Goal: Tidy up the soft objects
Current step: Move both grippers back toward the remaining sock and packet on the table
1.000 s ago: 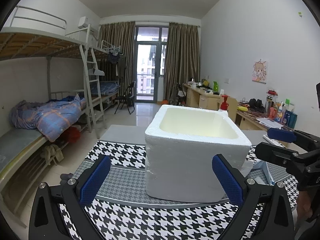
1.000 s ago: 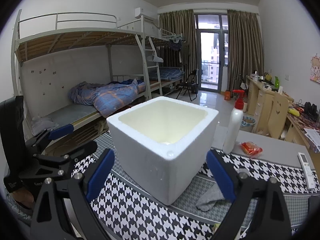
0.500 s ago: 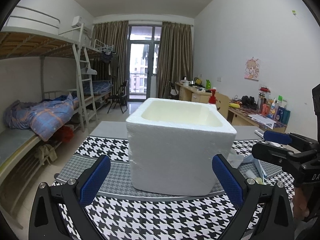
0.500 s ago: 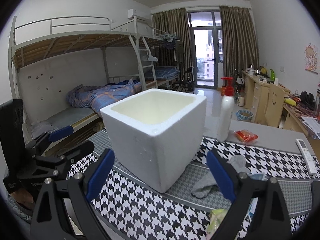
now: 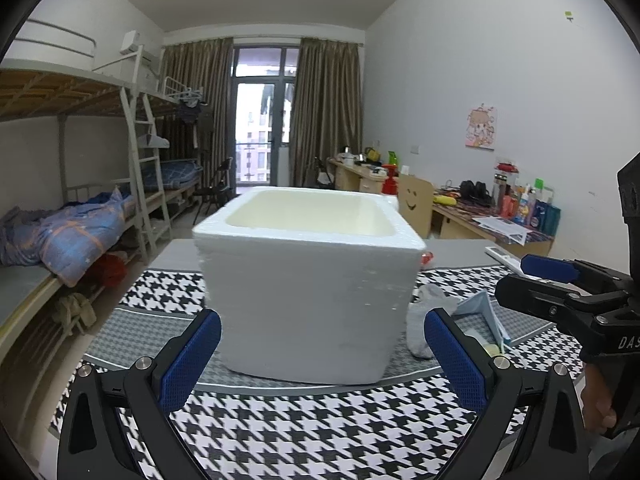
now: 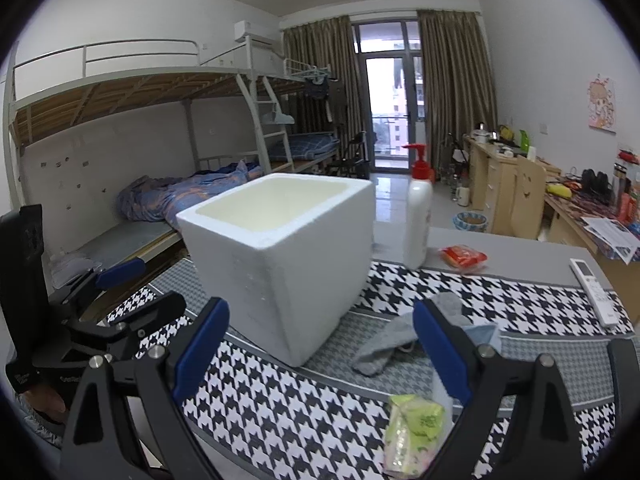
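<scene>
An empty white foam box [image 5: 308, 280] stands on the houndstooth cloth [image 5: 320, 432], also in the right wrist view [image 6: 284, 260]. A grey sock [image 6: 396, 336] lies right of the box, also in the left wrist view [image 5: 424, 320]. A pale blue cloth [image 5: 480, 308] lies beside it. A green-yellow soft packet [image 6: 416, 432] lies near my right gripper. My left gripper [image 5: 320, 360] is open and empty in front of the box. My right gripper [image 6: 320, 348] is open and empty, with the sock near its right finger.
A white pump bottle with red top [image 6: 418, 216], a red snack packet [image 6: 462, 256] and a white remote [image 6: 592, 288] sit at the table's back. Bunk beds [image 6: 160, 184] stand to the left, desks [image 5: 488, 216] to the right.
Both views have swung right, so the box sits further left in them. The sock, the blue cloth and the green packet have come into fuller view. Both grippers stay open.
</scene>
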Demonstrator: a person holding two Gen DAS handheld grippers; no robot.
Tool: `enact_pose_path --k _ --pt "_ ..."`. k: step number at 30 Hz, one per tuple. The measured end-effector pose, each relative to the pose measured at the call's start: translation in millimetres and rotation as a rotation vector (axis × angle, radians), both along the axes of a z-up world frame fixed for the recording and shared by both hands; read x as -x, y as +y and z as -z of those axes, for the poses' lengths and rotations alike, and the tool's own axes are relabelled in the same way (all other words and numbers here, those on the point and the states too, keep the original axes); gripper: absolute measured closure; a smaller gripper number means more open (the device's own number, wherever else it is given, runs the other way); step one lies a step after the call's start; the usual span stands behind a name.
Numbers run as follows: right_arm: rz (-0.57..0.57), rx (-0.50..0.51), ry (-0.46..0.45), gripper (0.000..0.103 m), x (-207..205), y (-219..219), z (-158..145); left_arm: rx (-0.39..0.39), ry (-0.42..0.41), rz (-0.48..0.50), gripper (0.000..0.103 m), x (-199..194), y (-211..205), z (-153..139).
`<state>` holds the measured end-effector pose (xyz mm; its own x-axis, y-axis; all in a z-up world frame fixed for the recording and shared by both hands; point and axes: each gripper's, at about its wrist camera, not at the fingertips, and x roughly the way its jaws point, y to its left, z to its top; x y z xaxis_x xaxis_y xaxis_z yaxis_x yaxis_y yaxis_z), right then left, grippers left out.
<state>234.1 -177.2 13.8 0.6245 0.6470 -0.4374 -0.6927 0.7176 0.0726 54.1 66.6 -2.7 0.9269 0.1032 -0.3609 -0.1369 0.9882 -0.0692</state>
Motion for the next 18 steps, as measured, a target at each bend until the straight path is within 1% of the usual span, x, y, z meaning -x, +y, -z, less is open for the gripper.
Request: enact_pose_path --k 8,18 --pt "0.053 -0.011 0.011 0.008 0 -20 0 -0.008 0.01 0.053 0.001 -4 -19 2" --pt "0.089 -0.021 0.013 0.008 0 -38 2 -0.02 0.021 0.087 0.001 -10 -36 2"
